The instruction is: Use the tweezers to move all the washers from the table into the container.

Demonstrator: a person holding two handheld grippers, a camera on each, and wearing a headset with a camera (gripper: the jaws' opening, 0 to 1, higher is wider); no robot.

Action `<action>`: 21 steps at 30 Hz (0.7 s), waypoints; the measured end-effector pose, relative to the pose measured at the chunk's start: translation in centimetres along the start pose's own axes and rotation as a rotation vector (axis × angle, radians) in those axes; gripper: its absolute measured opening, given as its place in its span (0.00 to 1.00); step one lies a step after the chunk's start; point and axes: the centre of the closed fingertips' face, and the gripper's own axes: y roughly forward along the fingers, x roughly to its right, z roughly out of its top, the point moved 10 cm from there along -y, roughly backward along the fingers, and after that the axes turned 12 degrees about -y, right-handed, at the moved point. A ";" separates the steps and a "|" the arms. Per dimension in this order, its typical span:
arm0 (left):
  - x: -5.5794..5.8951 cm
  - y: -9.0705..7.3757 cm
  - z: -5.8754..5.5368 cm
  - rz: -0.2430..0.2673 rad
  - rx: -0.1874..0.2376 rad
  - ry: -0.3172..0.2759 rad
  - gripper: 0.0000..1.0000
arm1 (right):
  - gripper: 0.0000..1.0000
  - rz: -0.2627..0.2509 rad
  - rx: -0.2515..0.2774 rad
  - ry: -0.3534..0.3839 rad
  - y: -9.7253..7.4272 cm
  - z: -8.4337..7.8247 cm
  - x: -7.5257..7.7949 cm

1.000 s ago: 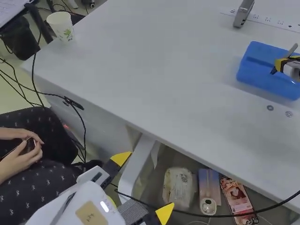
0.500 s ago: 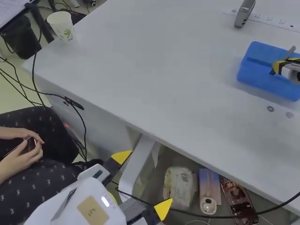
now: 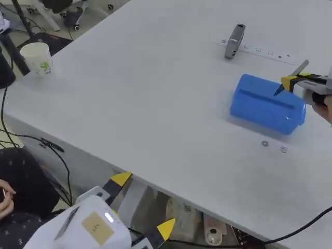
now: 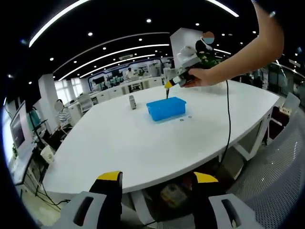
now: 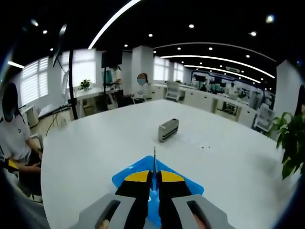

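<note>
White table (image 3: 129, 104) takes up most of the head view, with a paper cup (image 3: 37, 57) at the far left corner and a gray metal block (image 3: 234, 40) toward the back. Your blue container (image 3: 267, 104) sits on the right side. 2 washers (image 3: 265, 143) lie on the table just in front of it, near each other but not touching. Your right gripper (image 3: 284, 84) hangs over the container's right end with the tweezers (image 3: 301, 66) pinched in it. Your left gripper (image 3: 143, 203) is down at the bottom edge, off the table, jaws spread wide with nothing in them.

Left gripper view says the same: wide jaws, nothing between them, and the container well away across the table with your hand (image 4: 200, 76) holding the other gripper above it. The 2 washers are tiny specks beside the container.

Right gripper view looks straight down the tweezers. The jaws are almost together, clamped on them, and the tip points out over the container.

Progress-wise, I'd guess you're near the end, with 2 washers left to move. I can't tell what's already inside the container.
</note>
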 end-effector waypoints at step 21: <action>-3.3 6.0 5.3 -0.084 0.143 0.023 0.63 | 0.03 0.012 -0.001 0.099 -4.7 -1.7 -4.3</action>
